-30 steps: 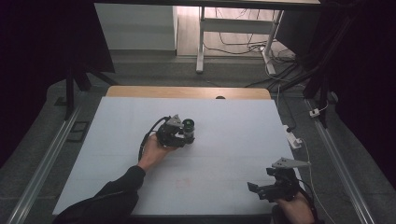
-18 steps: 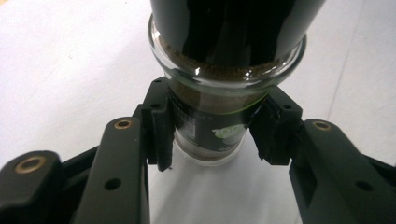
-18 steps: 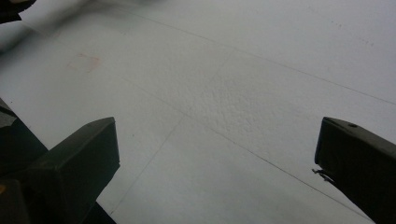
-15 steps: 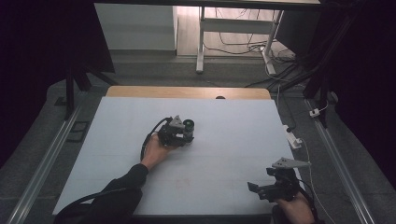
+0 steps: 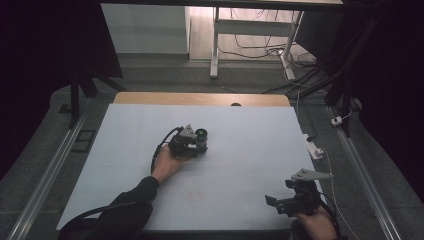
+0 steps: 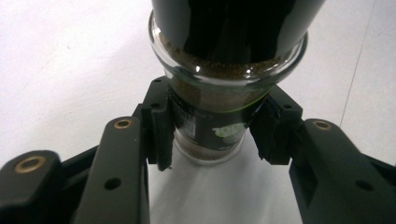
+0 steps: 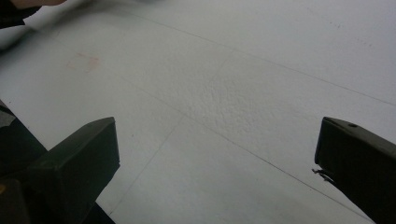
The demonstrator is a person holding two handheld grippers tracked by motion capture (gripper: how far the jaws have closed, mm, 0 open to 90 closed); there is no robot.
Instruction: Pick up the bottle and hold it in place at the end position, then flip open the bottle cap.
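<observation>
Left hand-held gripper (image 6: 212, 140) clamped on upright jar (image 6: 219, 107) at table (image 5: 250, 145) centre; right hand-held gripper (image 7: 215, 177), open and empty, sits well apart at 4 o'clock.

a small clear glass jar (image 6: 219, 116) with a dark lid and a dark label bearing pale green print, holding brown powder that shows through the glass above and below the label; in the left gripper view the jar's base points back toward the camera and its lid end points away, with a black pad pressed against each side of its body; in the high view the jar (image 5: 200, 137) sits near the middle of the white table top.
</observation>
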